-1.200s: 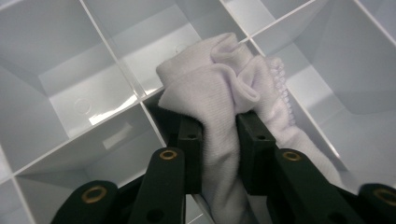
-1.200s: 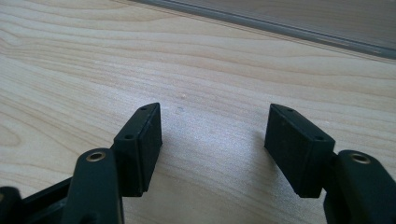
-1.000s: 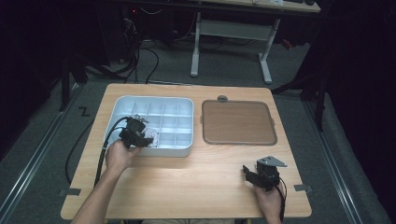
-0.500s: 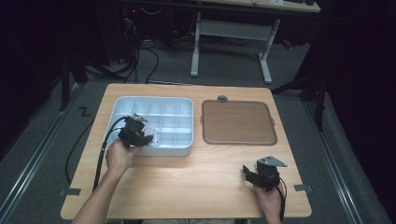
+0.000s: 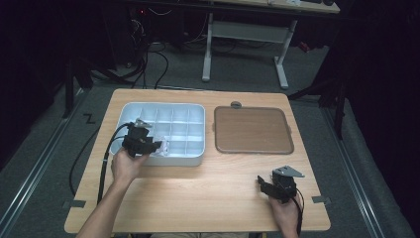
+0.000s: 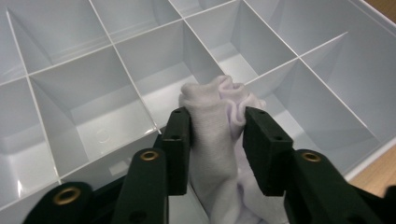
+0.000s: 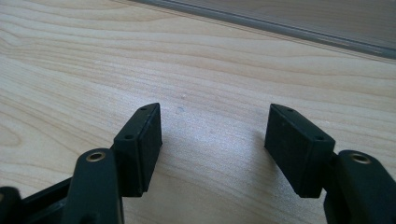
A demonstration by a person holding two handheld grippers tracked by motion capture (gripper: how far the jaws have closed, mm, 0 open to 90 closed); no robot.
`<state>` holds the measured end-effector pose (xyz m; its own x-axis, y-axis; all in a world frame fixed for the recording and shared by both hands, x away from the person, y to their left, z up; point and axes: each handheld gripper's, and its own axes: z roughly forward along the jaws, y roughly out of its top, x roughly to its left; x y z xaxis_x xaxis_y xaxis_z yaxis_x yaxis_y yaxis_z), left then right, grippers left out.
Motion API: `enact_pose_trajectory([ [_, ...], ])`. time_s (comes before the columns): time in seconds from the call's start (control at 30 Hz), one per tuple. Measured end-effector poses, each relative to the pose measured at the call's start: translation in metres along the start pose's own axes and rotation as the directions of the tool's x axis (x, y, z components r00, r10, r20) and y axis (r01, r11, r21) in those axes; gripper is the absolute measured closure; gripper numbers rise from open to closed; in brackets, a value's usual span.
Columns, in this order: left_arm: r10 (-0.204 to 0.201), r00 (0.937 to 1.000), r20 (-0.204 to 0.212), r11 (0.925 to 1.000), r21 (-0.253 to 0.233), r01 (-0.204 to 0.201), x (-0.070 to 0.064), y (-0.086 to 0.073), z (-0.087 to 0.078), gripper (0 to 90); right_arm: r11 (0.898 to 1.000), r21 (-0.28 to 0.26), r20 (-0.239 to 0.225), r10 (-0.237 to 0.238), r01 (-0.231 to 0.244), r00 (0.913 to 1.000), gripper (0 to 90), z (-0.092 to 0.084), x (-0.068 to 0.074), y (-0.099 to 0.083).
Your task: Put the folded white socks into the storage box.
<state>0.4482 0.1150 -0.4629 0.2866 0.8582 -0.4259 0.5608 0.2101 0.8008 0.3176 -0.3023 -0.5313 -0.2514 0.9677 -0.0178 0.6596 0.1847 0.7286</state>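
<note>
A bunched white cloth [image 6: 210, 95] sits between the pads of my left gripper [image 6: 218, 116], which press on it from both sides; the jaws have just been opening a little with the cloth still between them. The gripper hangs over the near row of a white compartment tray [image 6: 70, 93]. From above, the left gripper [image 5: 148, 146] is at the tray's [image 5: 163, 106] front left, with the cloth [image 5: 164, 146] at its tip. My right gripper [image 5: 261, 184] rests near the table's front right, open, with bare wood between its jaws [image 7: 215, 121].
A brown flat tray [image 5: 252, 130] lies to the right of the white one, with a small grey knob [image 5: 236, 104] behind it. A black cable [image 5: 105, 163] trails from the left gripper off the table's left edge. Desk legs and cables stand on the floor beyond.
The left gripper has shifted slightly over the tray's front left. The right hand and gripper have stayed put.
</note>
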Motion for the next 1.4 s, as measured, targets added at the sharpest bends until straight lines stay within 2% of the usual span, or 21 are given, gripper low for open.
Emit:
enact_pose_trajectory([
  [0.17, 0.010, 0.9999, -0.006, 0.9998, 0.018, -0.009, 0.001, -0.001, 0.003, 81.1, 1.000, 0.000, 0.000, -0.001, 0.001, 1.0000, 37.0, 0.000, 0.000, 0.000],
  [0.27, 0.067, 0.9973, -0.030, 0.9965, 0.052, -0.066, -0.001, -0.006, 0.008, 84.2, 1.000, 0.000, 0.001, -0.001, 0.001, 1.0000, 37.0, 0.000, 0.000, 0.000],
  [0.37, 0.091, 0.9950, -0.042, 0.9929, 0.081, -0.087, -0.003, -0.009, 0.014, 85.0, 1.000, 0.000, 0.001, -0.001, 0.001, 1.0000, 37.0, 0.000, 0.000, 0.000],
  [0.63, 0.074, 0.9952, -0.065, 0.9872, 0.146, -0.064, 0.004, -0.019, 0.026, 85.7, 1.000, 0.000, 0.001, -0.001, 0.001, 1.0000, 37.0, 0.000, 0.000, 0.000],
  [0.77, 0.068, 0.9961, -0.057, 0.9880, 0.143, -0.059, 0.006, -0.018, 0.025, 85.5, 1.000, 0.000, 0.001, -0.001, 0.001, 1.0000, 36.9, 0.000, 0.000, 0.000],
  [1.0, 0.056, 0.9977, -0.038, 0.9929, 0.108, -0.051, 0.006, -0.017, 0.018, 79.5, 1.000, 0.000, 0.000, -0.001, 0.001, 1.0000, 36.9, 0.000, 0.000, 0.000],
  [1.17, 0.051, 0.9982, -0.031, 0.9951, 0.087, -0.048, 0.002, -0.016, 0.015, 68.3, 1.000, 0.000, 0.000, -0.001, 0.001, 1.0000, 36.8, 0.000, 0.000, 0.000],
  [1.4, 0.011, 0.9998, -0.018, 0.9987, 0.050, -0.010, 0.002, -0.010, 0.008, 57.5, 1.000, 0.000, -0.001, -0.001, 0.001, 1.0000, 36.9, 0.000, 0.000, 0.000],
])
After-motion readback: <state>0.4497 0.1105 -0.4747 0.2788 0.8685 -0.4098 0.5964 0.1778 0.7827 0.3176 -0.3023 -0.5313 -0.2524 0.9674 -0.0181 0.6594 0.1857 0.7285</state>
